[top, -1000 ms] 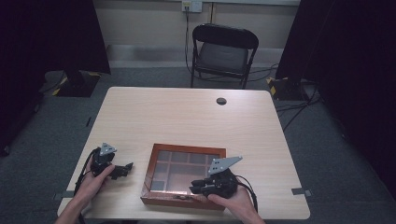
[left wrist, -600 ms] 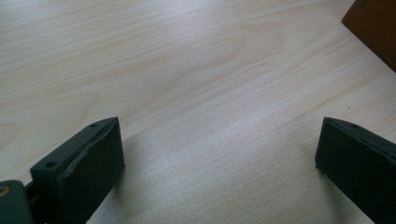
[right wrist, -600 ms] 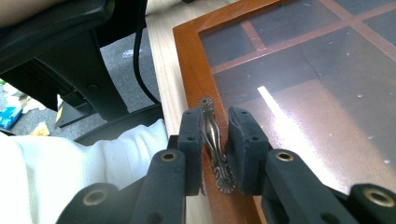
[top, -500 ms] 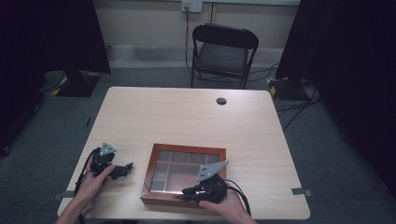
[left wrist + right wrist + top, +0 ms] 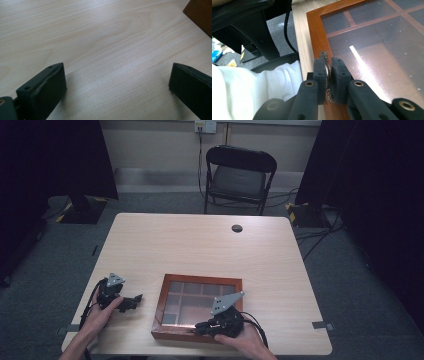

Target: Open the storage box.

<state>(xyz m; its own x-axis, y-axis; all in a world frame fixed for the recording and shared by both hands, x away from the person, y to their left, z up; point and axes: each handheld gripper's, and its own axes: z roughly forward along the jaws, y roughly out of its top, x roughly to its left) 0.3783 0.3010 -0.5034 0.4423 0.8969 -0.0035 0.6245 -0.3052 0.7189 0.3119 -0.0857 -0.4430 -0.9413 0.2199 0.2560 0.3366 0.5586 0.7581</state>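
box latch [image 5: 325,65] | clenched in right gripper [image 5: 327,71], partly hidden | left gripper [image 5: 116,90] released, tips cut off

A box [image 5: 200,307] with a glass lid lies on the tabletop [image 5: 210,250], close to its near edge. Left of the box, apart from it, the left gripper [image 5: 136,299] rests on the tabletop. The right gripper [image 5: 200,327] sits at the box's near edge, where a small latch [image 5: 326,75] stands between its jaws. A chair [image 5: 239,177] stands well behind the box, beyond the tabletop.

Glossy wooden box [image 5: 200,307], glass lid, matt table [image 5: 200,245]
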